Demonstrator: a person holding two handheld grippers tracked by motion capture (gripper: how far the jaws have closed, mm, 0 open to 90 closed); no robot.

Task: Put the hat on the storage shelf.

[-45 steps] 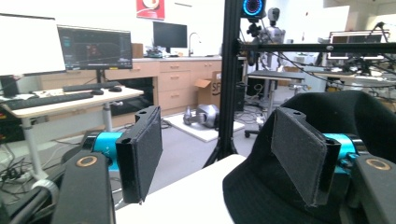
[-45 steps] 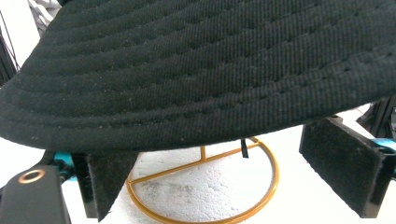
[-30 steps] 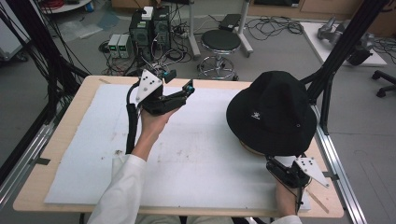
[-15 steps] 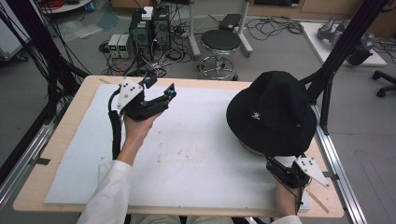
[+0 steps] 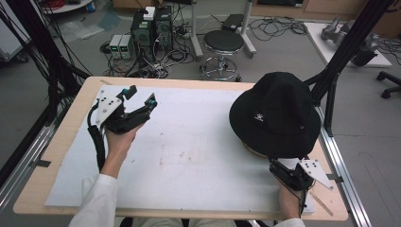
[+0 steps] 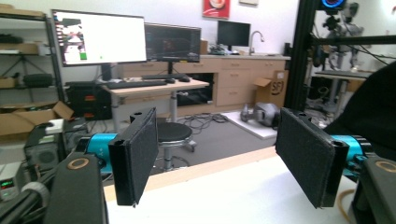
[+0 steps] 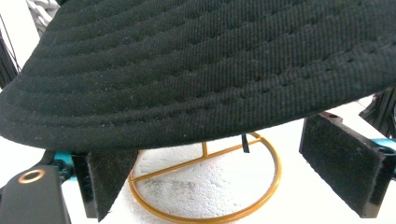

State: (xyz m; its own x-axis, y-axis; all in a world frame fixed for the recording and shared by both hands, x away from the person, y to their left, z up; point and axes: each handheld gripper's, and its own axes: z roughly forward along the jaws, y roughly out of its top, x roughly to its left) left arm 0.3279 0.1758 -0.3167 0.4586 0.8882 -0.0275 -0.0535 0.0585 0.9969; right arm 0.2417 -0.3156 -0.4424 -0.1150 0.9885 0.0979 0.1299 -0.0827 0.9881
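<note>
Swinging away to the far left, the left gripper (image 5: 138,96) hangs wide open and empty, while the right gripper (image 5: 280,166), jaws spread under the near brim of the black hat (image 5: 276,113) on its gold stand (image 7: 205,196), seems poised to lift it.

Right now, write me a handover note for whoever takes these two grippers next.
Left gripper: open, holding nothing, raised over the far left part of the white mat, well away from the hat.
Right gripper: open, low at the near right, just under the near brim of the hat; its jaws stand either side of the gold wire stand but touch nothing.
Hat: black, sitting on the stand at the right side of the table.
Done: nothing gripped yet.
Left: probably grip the brim or the stand and carry on; the left gripper has to come across first.
</note>
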